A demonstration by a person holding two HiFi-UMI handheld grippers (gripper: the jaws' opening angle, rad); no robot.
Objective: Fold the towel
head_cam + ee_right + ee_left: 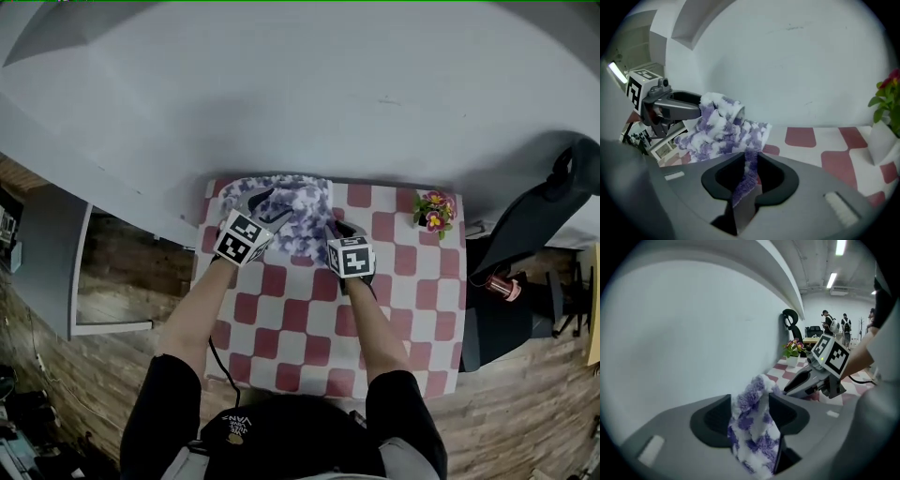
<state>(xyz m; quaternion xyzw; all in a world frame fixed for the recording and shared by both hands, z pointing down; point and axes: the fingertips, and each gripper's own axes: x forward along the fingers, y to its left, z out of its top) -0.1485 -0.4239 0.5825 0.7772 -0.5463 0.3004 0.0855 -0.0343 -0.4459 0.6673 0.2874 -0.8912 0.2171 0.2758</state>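
Holding pink flowers [434, 210], a white pot [881, 140] is standing on the checked table [394, 309] against a white wall [328, 94]. The towel [302, 234] is lying bunched there; the right gripper [336, 228] is pinching its edge, the left gripper [272, 208] gaping wide around a fold.

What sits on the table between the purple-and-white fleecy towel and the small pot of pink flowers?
Nothing: in the head view only bare red-and-white checked tablecloth lies between the purple-and-white fleecy towel and the small pot of pink flowers.
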